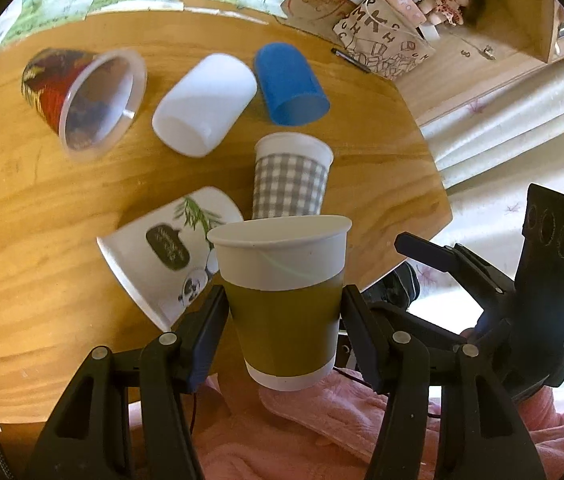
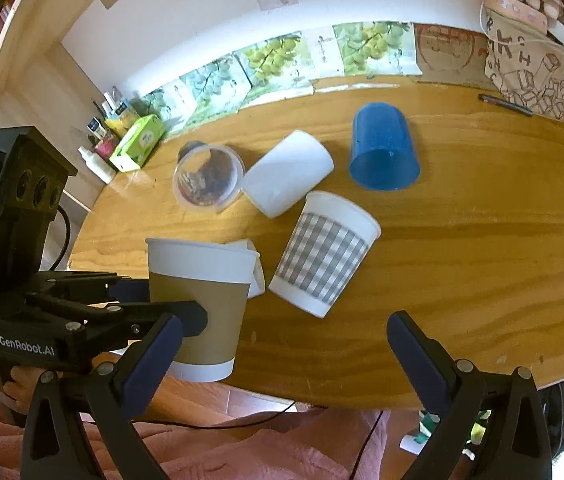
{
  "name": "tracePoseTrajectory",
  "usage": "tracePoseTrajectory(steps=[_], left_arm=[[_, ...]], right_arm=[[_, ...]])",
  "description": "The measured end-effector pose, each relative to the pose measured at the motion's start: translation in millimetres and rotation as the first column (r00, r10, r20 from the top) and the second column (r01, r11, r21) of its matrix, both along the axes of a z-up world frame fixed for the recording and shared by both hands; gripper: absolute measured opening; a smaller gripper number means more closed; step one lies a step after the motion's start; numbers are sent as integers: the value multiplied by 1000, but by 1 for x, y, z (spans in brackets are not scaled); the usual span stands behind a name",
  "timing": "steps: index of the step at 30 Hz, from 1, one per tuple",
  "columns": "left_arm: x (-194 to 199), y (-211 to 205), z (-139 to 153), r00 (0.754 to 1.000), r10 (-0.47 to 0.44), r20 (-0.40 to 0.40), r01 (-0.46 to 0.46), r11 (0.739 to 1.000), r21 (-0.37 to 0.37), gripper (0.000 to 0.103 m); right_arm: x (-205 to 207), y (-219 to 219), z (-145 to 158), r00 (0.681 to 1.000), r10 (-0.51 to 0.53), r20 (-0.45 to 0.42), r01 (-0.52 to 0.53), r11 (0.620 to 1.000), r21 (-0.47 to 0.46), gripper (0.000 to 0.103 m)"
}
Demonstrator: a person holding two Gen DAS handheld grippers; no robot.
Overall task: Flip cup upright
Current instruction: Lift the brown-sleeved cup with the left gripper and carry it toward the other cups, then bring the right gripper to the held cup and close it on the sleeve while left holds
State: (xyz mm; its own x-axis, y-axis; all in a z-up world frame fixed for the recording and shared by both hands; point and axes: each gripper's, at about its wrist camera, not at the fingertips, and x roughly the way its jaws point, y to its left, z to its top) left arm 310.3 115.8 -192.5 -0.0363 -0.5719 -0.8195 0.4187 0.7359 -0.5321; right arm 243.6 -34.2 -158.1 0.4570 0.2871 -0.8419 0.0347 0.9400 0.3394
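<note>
My left gripper (image 1: 282,312) is shut on a brown-sleeved white paper cup (image 1: 283,300) and holds it upright, mouth up, at the near edge of the wooden table (image 1: 22,208). The same cup (image 2: 202,304) shows in the right wrist view, clamped by the left gripper (image 2: 166,300). My right gripper (image 2: 285,344) is open and empty over the table's near edge; it also shows at the right of the left wrist view (image 1: 421,248).
Lying on their sides on the table: a grey checked cup (image 2: 323,254), a panda-print cup (image 1: 166,256), a blue cup (image 2: 383,148), a white cup (image 2: 287,172) and a clear printed cup (image 2: 208,180). A pen (image 2: 505,105), patterned bag (image 2: 533,80) and green tissue box (image 2: 138,142) stand at the back.
</note>
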Motion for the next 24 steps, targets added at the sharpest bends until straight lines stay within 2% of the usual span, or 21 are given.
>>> tracePoseTrajectory(steps=[13,24], left_arm=[[-1,6,-33,995,17,-96,-18,1000,-11,62],[8,15,-47,993,37,-115,-37,999,-1,63]], right_arm=[[-1,5,-26,994,-5,-105,4,1000,-4,103],[4,13,-41,988,6,-153,-9,1000,-15,103]])
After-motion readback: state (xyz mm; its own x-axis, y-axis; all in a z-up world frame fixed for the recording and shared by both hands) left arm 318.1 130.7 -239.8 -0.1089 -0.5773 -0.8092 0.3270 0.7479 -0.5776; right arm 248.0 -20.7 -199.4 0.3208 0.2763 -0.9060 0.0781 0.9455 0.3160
